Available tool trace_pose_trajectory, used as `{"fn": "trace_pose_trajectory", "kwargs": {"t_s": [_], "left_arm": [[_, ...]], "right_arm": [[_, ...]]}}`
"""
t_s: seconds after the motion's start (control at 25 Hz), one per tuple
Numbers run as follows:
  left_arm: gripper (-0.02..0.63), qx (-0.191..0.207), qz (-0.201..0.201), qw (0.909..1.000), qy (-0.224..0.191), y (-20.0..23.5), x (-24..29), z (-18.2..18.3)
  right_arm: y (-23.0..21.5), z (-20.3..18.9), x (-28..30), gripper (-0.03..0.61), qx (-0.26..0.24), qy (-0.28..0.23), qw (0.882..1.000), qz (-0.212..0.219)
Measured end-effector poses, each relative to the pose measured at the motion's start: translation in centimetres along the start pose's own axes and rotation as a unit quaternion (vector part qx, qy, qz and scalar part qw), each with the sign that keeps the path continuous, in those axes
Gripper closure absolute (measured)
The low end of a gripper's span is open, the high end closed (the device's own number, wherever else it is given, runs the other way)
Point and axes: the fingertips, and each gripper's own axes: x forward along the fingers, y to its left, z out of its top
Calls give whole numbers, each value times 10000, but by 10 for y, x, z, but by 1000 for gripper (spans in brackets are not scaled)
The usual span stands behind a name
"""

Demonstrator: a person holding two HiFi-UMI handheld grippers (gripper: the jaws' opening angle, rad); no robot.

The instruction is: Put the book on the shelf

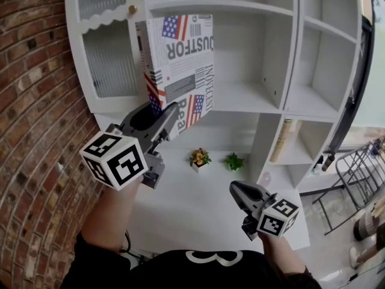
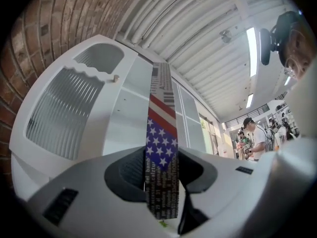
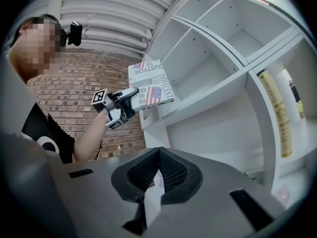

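The left tool [image 1: 165, 122] is clamping the flag-printed book [image 1: 180, 59] at upper centre, before the white shelf [image 1: 240, 98]; the right tool [image 1: 236, 188] is hovering closed, empty.

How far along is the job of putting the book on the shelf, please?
Done: the left gripper has the book clamped. In hand: the book is raised in front of the shelf unit, not yet in a compartment. Left: set it on a shelf and release. The right gripper is shut, empty.

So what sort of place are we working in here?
Likely a staged room corner inside a big hall: white shelf unit, brick wall, ribbed ceiling with strip lights, bystanders behind.
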Motion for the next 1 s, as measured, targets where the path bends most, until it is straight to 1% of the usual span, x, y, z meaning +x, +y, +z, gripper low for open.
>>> {"fn": "trace_pose_trajectory", "kwargs": {"t_s": [0.24,0.36,0.52,0.64,0.8,1.0], "left_arm": [[460,111,238,9996,-53,15,28,2],[460,50,361,9993,6,24,42,-6],[460,179,564,9982,125,33,60,-18],[462,159,692,9974,157,38,72,-22],[462,239,950,9950,206,47,90,-26],[462,249,1400,9894,281,66,107,-38]], "right_arm": [[-20,-3,-12,568,4,-13,10000,-66],[-34,-3,-18,568,51,48,9999,-110],[-49,-8,-21,568,95,162,9998,-89],[-58,-10,-26,568,114,235,9996,-65],[-70,-9,-36,568,90,294,9995,-60],[-82,-8,-47,568,108,259,9996,-60]]}}
